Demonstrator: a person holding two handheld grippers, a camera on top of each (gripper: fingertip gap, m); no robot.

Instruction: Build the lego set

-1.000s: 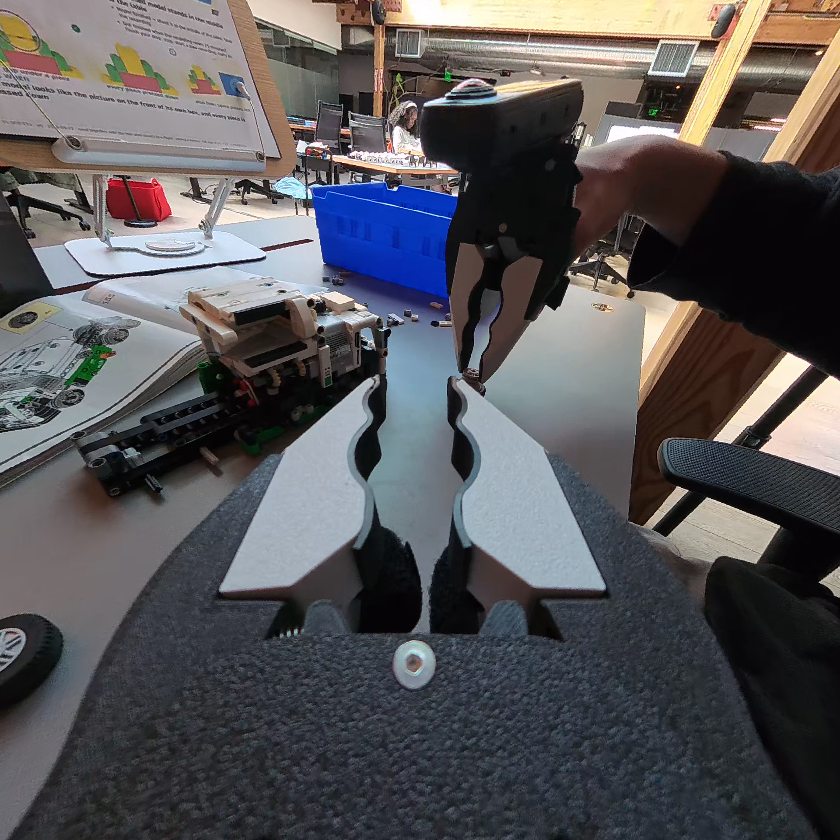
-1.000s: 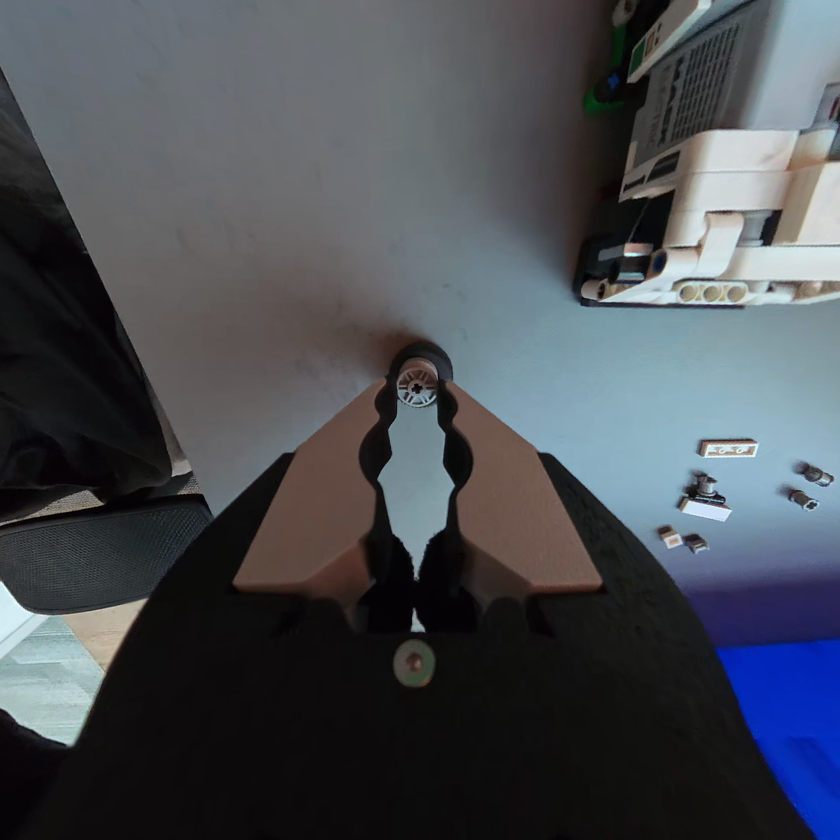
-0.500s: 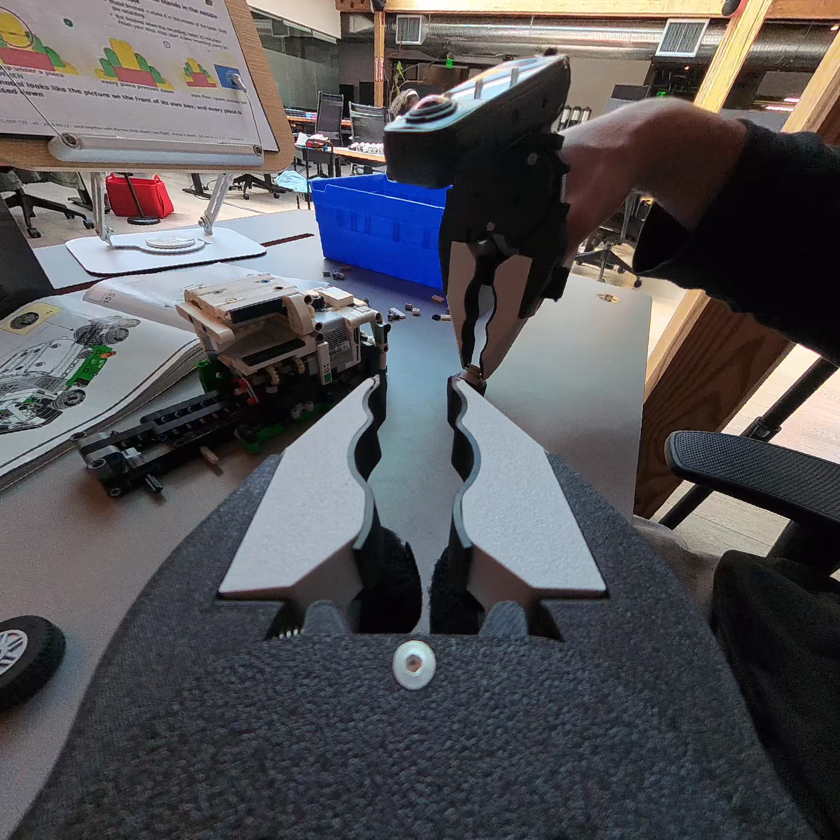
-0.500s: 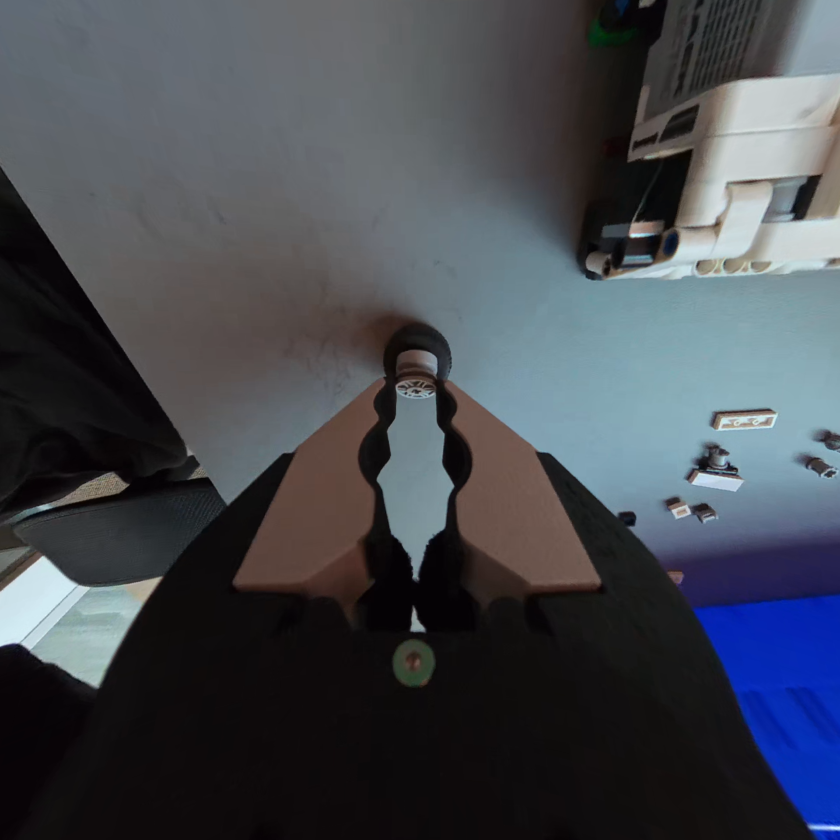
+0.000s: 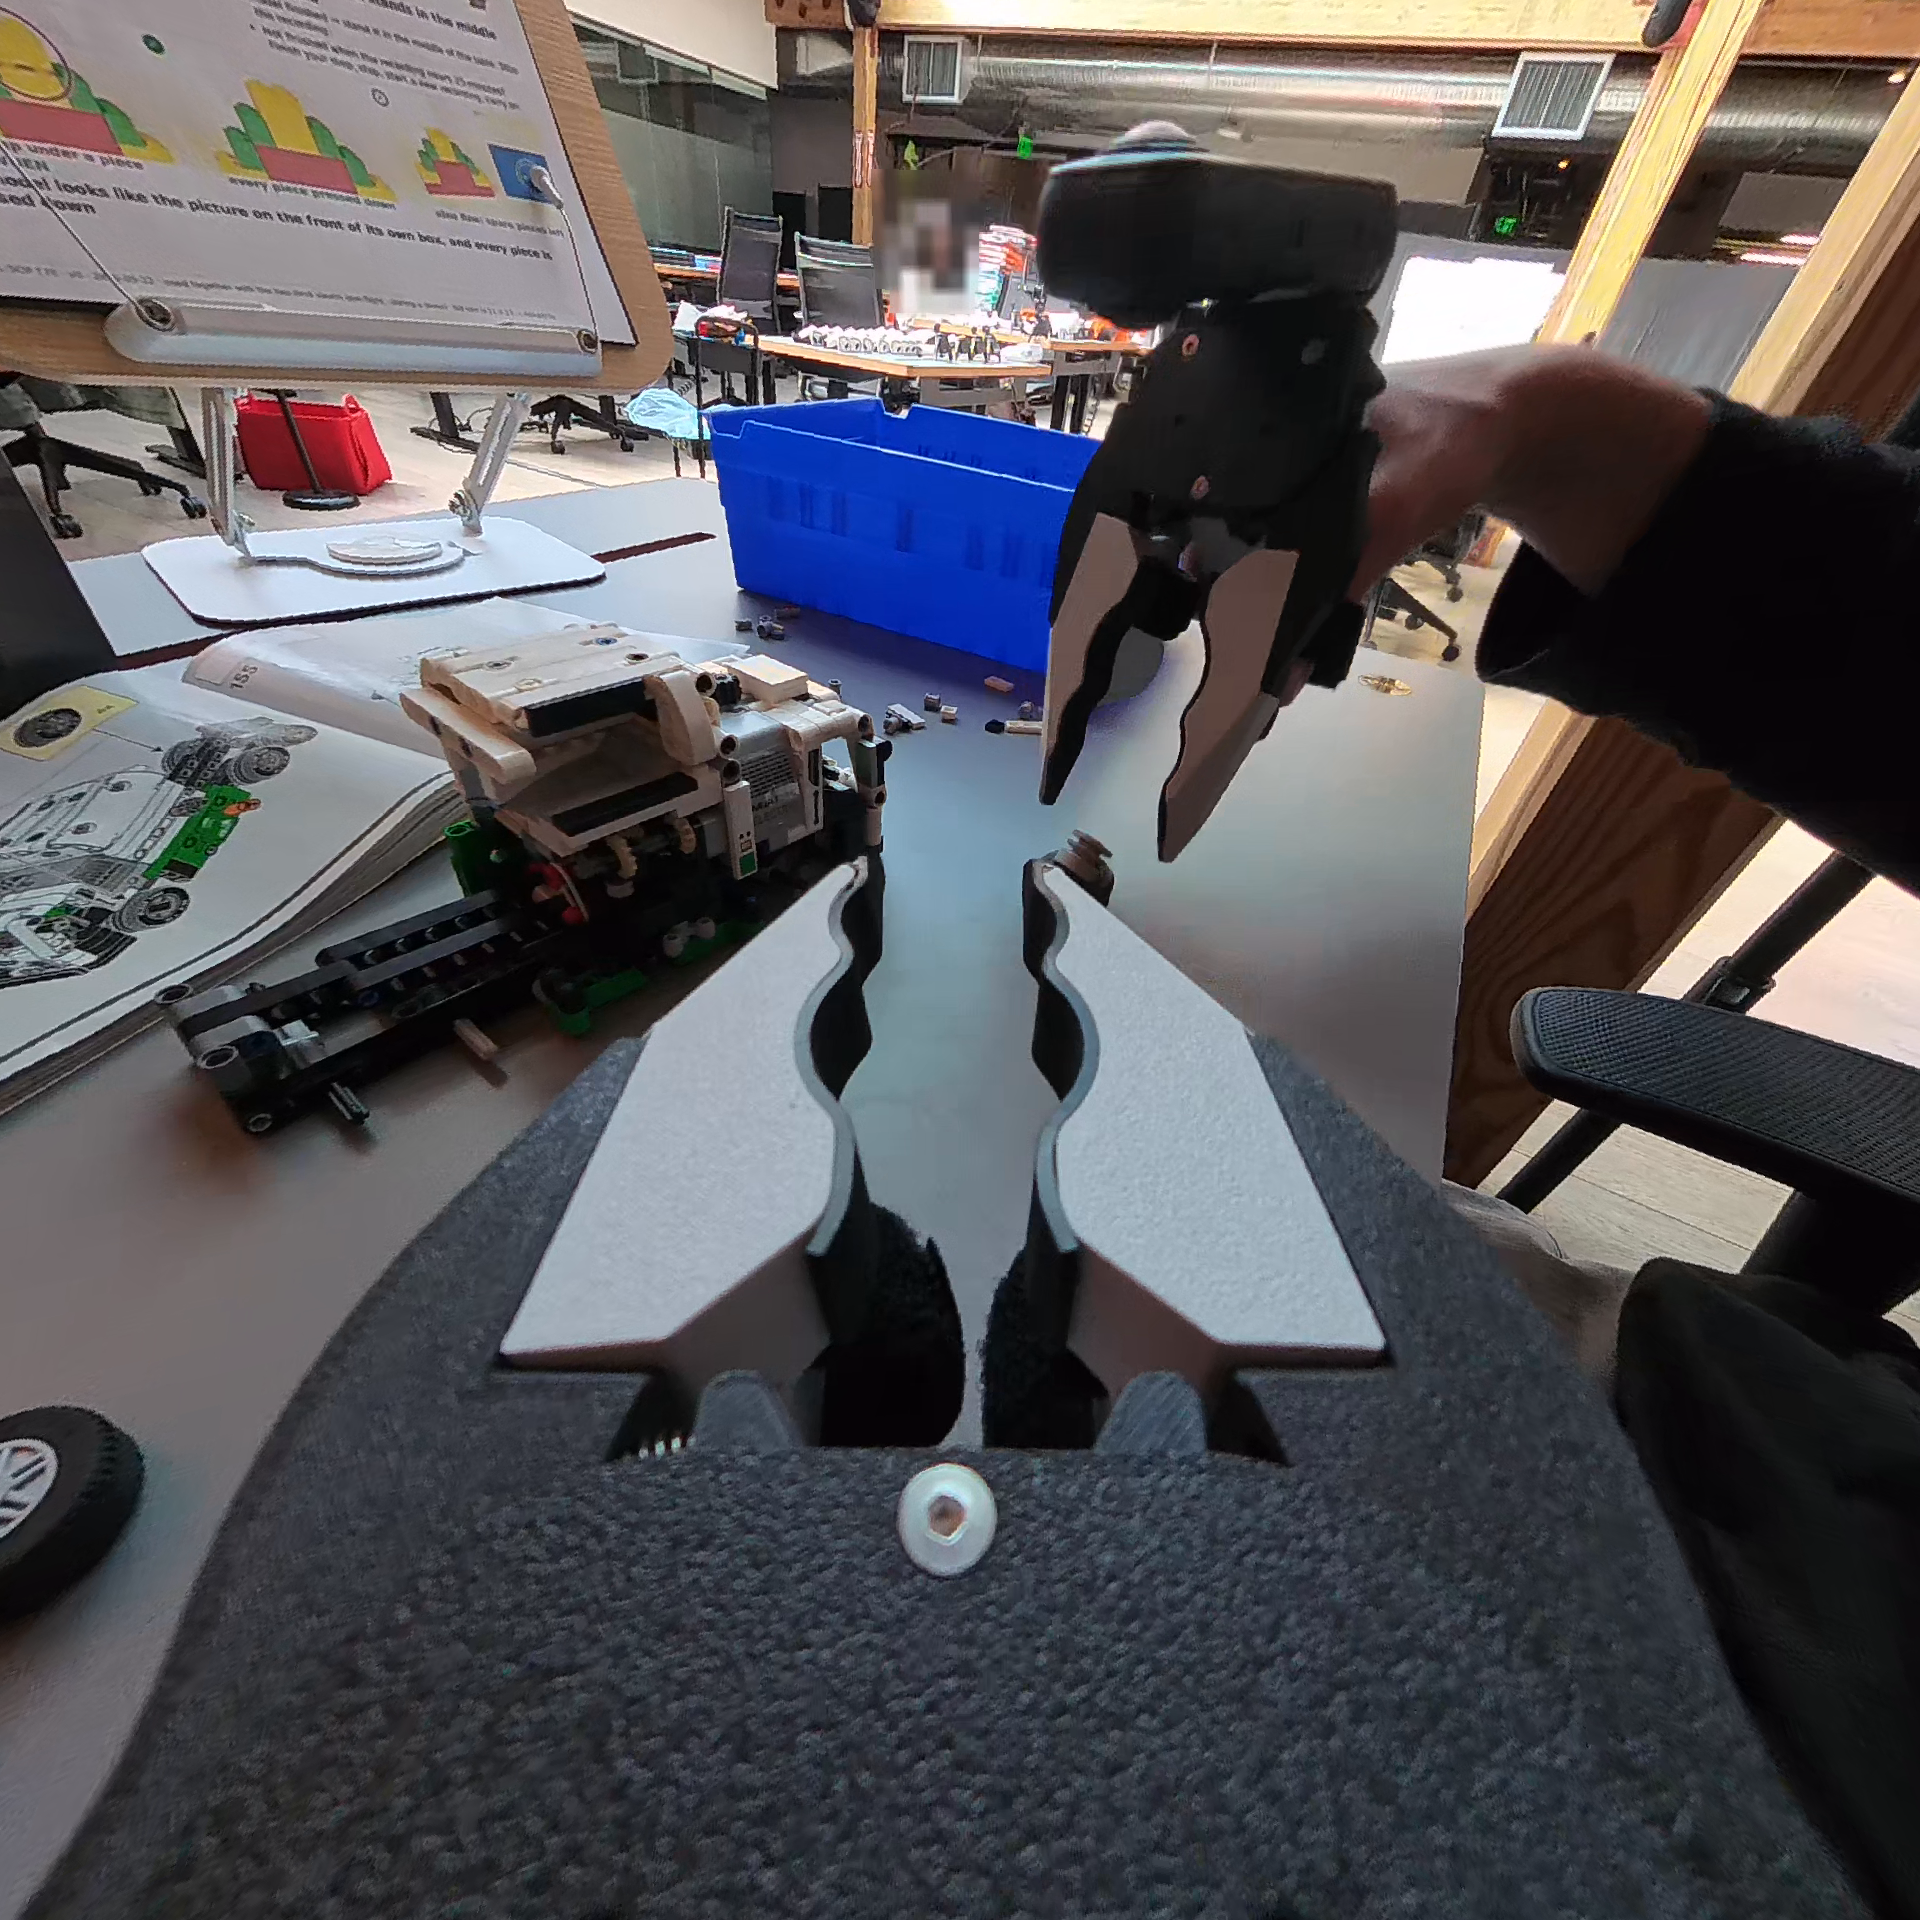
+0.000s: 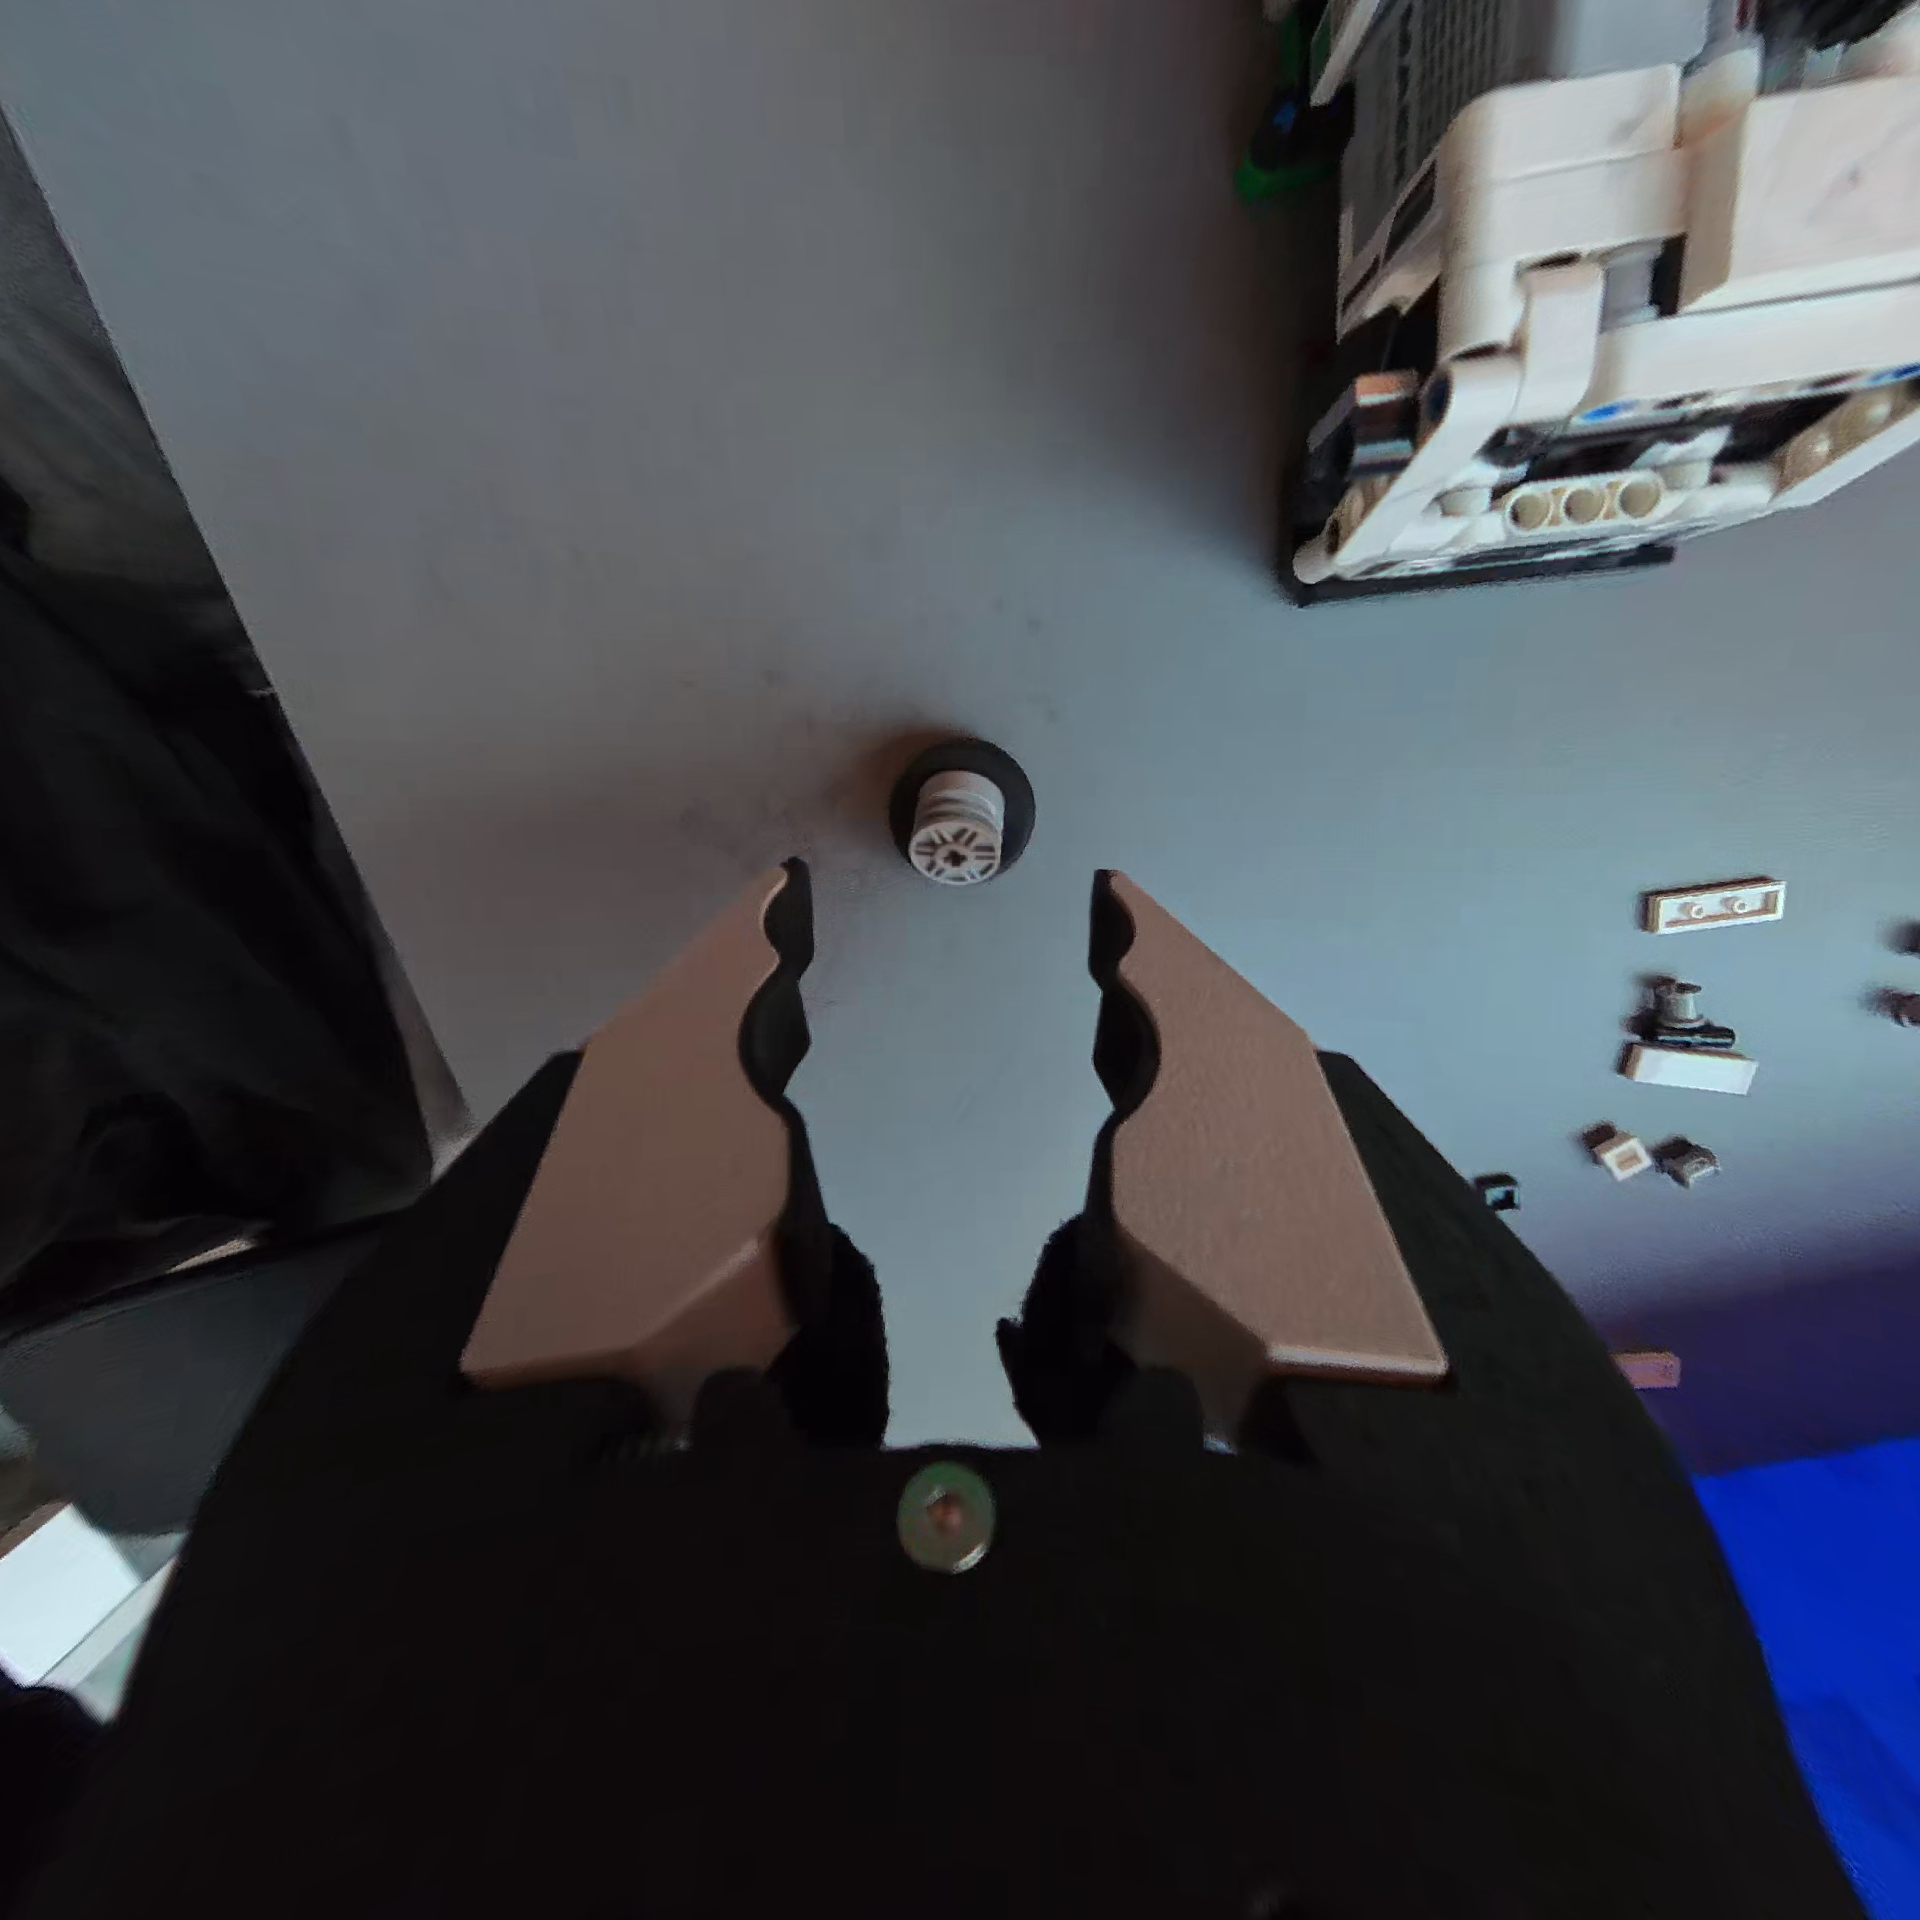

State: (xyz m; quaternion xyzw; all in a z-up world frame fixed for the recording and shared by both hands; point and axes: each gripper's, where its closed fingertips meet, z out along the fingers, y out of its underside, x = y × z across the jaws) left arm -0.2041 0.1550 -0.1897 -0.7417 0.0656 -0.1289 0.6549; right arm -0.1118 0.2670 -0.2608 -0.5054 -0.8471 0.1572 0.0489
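Note:
A small wheel [image 6: 958, 831], a grey hub in a black tyre, stands on the grey table [image 6: 623, 416], on its side with the hub face up. My right gripper [image 6: 948, 875] is open and empty, just above the wheel and apart from it. In the left wrist view the right gripper [image 5: 1110, 821] hangs tips down over the wheel [image 5: 1086, 854]. My left gripper [image 5: 951, 873] is open and empty, low over the table, its right fingertip next to the wheel. The part-built white truck model [image 5: 644, 769] sits to the left and also shows in the right wrist view [image 6: 1621, 343].
An open instruction booklet [image 5: 156, 790] lies left of the model. A blue bin [image 5: 894, 520] stands behind, with several small loose parts [image 6: 1683, 1039] in front of it. A larger wheel [image 5: 52, 1496] lies near left. A sheet stand [image 5: 291, 156] is back left. A chair armrest [image 5: 1714, 1081] is right of the table edge.
My right gripper has opened, let go of the small wheel and lifted off it. The wheel now stands alone on the table. My left gripper has not moved.

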